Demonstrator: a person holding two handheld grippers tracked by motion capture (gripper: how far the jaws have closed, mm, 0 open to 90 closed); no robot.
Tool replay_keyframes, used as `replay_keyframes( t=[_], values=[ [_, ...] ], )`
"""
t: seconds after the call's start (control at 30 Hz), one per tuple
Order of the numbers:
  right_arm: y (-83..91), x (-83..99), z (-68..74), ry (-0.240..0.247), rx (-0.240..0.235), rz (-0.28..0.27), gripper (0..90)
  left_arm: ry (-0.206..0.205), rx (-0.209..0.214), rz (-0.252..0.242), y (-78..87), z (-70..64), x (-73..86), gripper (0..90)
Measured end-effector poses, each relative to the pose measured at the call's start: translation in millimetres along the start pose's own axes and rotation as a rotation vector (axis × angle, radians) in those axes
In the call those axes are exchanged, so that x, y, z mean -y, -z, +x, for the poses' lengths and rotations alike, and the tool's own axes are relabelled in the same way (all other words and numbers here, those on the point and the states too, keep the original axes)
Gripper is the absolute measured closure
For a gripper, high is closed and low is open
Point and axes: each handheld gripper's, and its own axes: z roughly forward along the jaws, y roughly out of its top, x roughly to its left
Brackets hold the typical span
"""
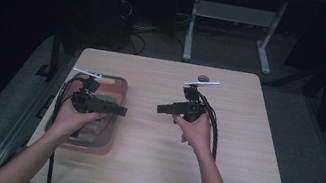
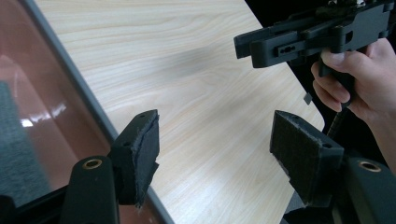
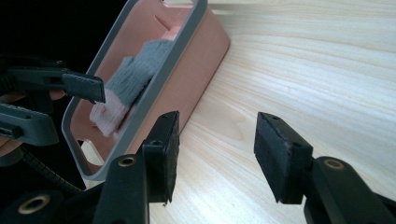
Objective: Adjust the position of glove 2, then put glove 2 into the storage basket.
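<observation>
Pale wood grain covers the 1 bench (image 1: 244,136), a rounded-corner slab with a small dark tab near its right front edge. On its left side sits 1 bin (image 1: 112,136), a pink translucent plastic tub with a grey rim and rounded corners; its long wall slopes slightly inward toward the base. Inside it lie 2 pieces of knitted cloth: 1 grey cloth (image 3: 137,70), ribbed and soft, and 1 pale pink cloth (image 3: 108,116) under its lower end, touching it.

There are 2 grippers, each black, hard plastic with brass-coloured rivets, each held in 1 hand. The left gripper (image 1: 119,110) hovers over the bin's right rim, pointing right; in its own view its 2 fingers (image 2: 142,149) stand wide apart with nothing between them, faced with rough dark foam pads frayed at the edges. The right gripper (image 1: 162,108) hangs above the bare middle of the bench, pointing left toward the bin, well apart from it. Its 2 fingers (image 3: 280,154) are likewise spread and empty, with flat rubbery pads. Each gripper carries 1 grey plate on top and trails a black cable.
</observation>
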Motion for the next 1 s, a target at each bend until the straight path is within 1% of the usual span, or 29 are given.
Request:
replay_keyframes(
  t=[0.03,0.07,0.13,0.2,0.23,0.33,0.37,0.47,0.67,0.8,1.0],
  values=[
    [0.0,0.0,0.0,0.000,0.000,0.000,49.9,-0.001,0.002,0.002,-1.5,-1.0,-0.1,33.2],
    [1.6,1.6,-2.0,-0.013,0.003,0.003,49.6,-0.008,0.002,0.011,-4.2,-2.8,-0.6,33.2],
    [3.7,3.3,-5.3,-0.010,0.004,-0.006,49.6,-0.009,0.004,0.009,-6.4,-4.3,-1.4,33.0],
    [4.8,4.0,-6.8,-0.016,0.004,0.000,49.5,-0.010,0.007,0.007,-7.6,-4.8,-1.6,33.0],
    [5.6,4.4,-9.1,-0.010,0.008,-0.004,49.4,-0.011,0.007,0.010,-8.7,-5.6,-1.8,33.0],
    [10.1,6.2,-13.6,-0.023,0.014,-0.007,49.4,-0.014,0.008,0.015,-11.8,-6.5,-2.2,32.9],
    [13.3,7.7,-16.7,-0.026,0.014,-0.018,49.3,-0.017,0.009,0.021,-14.0,-7.0,-2.3,32.7],
    [16.3,9.4,-19.6,-0.028,0.018,-0.021,49.0,-0.019,0.013,0.026,-16.7,-8.1,-2.7,32.4],
    [24.2,14.1,-28.4,-0.048,0.028,-0.029,48.7,-0.028,0.024,0.034,-26.3,-14.9,-4.4,32.3],
    [29.0,17.4,-33.8,-0.050,0.035,-0.034,48.6,-0.036,0.034,0.044,-33.6,-19.1,-5.0,32.2],
    [36.8,22.8,-42.4,-0.073,0.039,-0.042,48.3,-0.051,0.048,0.059,-44.4,-25.0,-6.4,32.1]
  ],
)
